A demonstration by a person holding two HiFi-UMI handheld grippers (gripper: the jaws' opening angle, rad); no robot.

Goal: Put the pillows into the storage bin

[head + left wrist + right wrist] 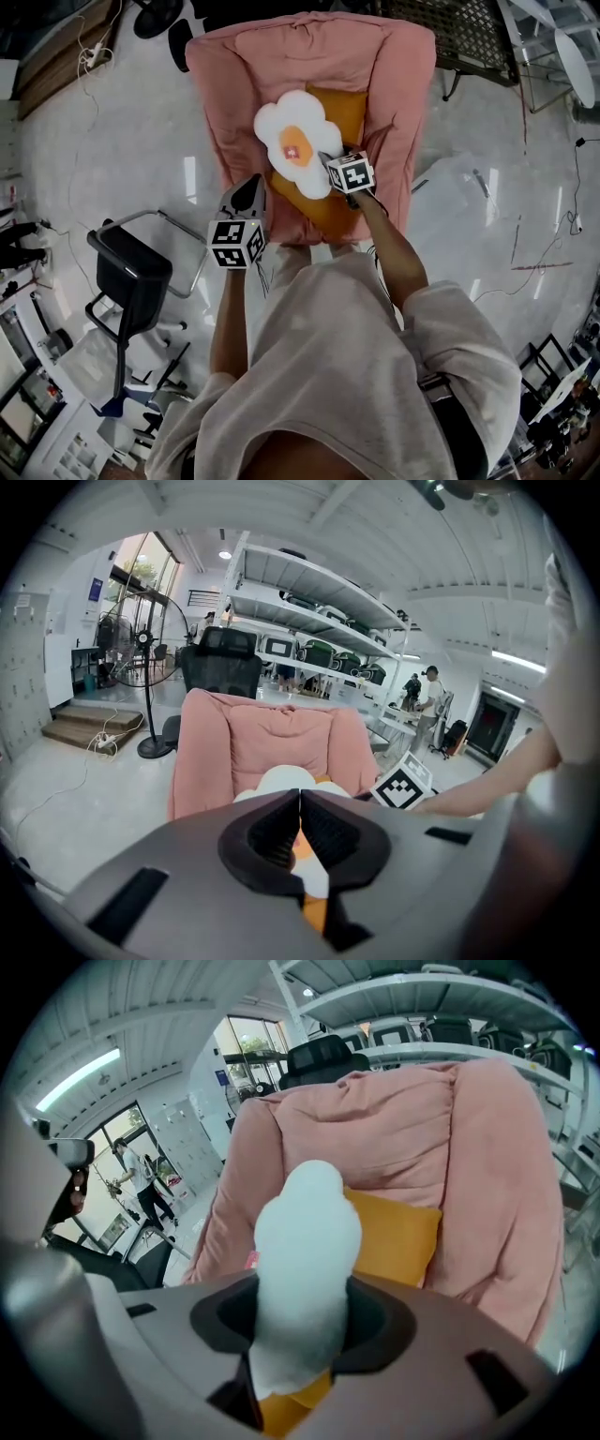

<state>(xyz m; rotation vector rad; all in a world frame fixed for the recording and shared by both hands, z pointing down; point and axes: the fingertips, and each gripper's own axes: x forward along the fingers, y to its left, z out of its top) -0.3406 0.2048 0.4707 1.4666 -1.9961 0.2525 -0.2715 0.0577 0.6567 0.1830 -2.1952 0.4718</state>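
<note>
— Where is the egg-shaped pillow [298, 141] lying?
— It's resting on the orange pillow [343, 112] in the pink armchair [253, 56], yolk facing up, long axis running from seat front toward backrest.
— And the fingers?
— The right gripper [330, 161] is clamping its near edge. The left gripper [251, 187] is keeping its fingers together, holding nothing.

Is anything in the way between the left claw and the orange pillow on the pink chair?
Yes. The white egg-shaped pillow lies on the orange pillow, covering its middle, between it and the shut, empty left claw. The right claw is clamped on that white pillow's edge.
</note>
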